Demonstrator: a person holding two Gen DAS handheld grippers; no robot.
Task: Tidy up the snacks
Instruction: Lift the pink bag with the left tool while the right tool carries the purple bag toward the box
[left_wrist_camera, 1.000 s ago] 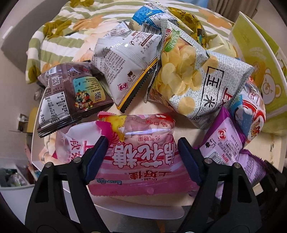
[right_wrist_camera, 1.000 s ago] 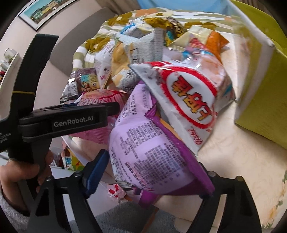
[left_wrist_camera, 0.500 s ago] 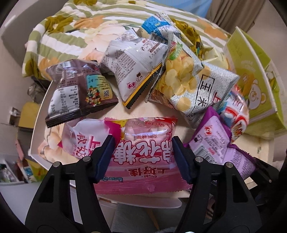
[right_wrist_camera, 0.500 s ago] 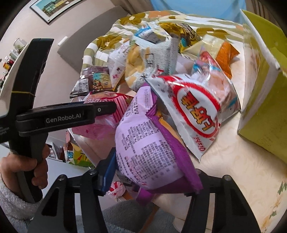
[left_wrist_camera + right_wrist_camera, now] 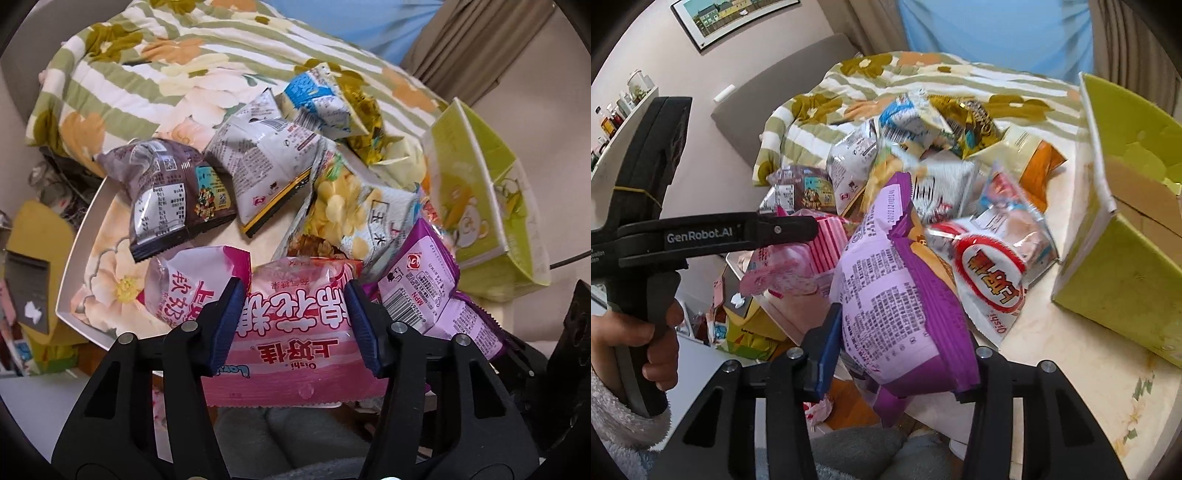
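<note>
- Left tongs are gripping the pink marshmallow bag between their blue pads, pressing in on both sides of it.
- Right tongs are closing on the purple snack bag, with the left blue pad against its side and the right finger hidden under the bag's bottom seam.
- Pink marshmallow bag is showing red and white Chinese lettering upside down, and it is sitting at the near edge of the tabletop, jutting out past that edge.
- Purple snack bag is showing a pale lilac back panel with fine print, and it is tilting upward just right of the pink marshmallow bag.
- Behind the pink marshmallow bag, a brown packet, a white packet and a corn chip bag are lying in a heap.
- Far right of the pink marshmallow bag, a green box is standing open on the tabletop.
- Compared with a second ago, the left tongs are pinching noticeably narrower on the pink marshmallow bag, and the purple snack bag is riding higher and more upright in the right tongs.
</note>
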